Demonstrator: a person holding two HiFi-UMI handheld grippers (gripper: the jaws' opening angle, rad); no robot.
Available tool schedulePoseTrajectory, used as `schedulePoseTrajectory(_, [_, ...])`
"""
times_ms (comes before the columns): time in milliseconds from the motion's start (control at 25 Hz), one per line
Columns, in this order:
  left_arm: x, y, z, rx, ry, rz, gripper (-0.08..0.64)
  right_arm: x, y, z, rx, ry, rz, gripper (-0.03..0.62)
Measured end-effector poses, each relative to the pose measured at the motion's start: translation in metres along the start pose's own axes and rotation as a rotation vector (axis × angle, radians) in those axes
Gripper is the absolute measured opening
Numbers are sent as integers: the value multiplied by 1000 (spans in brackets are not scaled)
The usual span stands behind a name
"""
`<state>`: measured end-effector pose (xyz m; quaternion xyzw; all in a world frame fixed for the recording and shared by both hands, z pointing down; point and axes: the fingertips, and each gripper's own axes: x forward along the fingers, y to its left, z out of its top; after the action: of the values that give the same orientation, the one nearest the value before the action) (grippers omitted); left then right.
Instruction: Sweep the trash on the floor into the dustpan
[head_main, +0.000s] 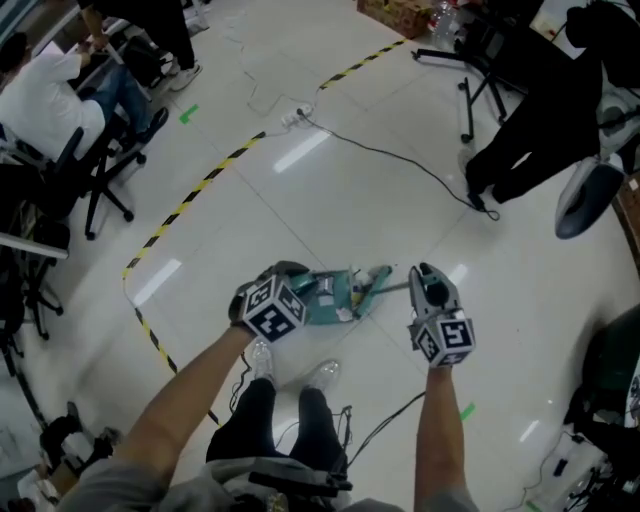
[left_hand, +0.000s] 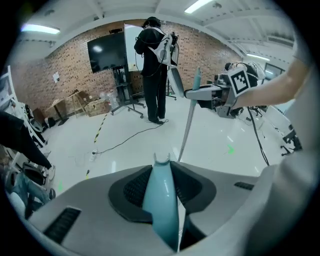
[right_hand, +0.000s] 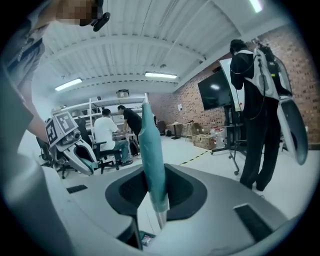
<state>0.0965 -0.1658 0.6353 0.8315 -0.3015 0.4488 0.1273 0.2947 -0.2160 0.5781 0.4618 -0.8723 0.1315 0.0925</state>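
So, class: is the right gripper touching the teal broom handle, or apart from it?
Touching. In its own view the right gripper has the teal broom handle between its jaws, with both dark pads pressed against its sides.

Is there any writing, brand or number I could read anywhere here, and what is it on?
No text here can be read.
Left cube and right cube: black-and-white square patterns, no letters.
Sheet on the brick wall: too small to read.
Cardboard boxes: any print is too blurred to read.
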Motion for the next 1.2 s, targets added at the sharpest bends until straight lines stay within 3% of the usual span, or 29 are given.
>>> schedulePoseTrajectory(160, [-3, 4, 0, -24, 11, 14, 106, 10, 29, 3, 55, 1, 139, 78])
schedulePoseTrajectory(520, [0, 10, 1, -18, 19, 29, 107, 9, 76, 9, 189, -28, 264, 86])
schedulePoseTrajectory(720, [-5, 11, -5, -5, 21, 1, 107, -4, 77, 31, 143, -59, 253, 75])
schedulePoseTrajectory(920, [-15, 8, -10, 39, 34, -32, 107, -27, 50, 61, 62, -98, 183, 72])
schedulePoseTrajectory(1200, [-15, -3, 1, 64, 48, -50, 106, -32, 12, 48, -62, -33, 60, 71])
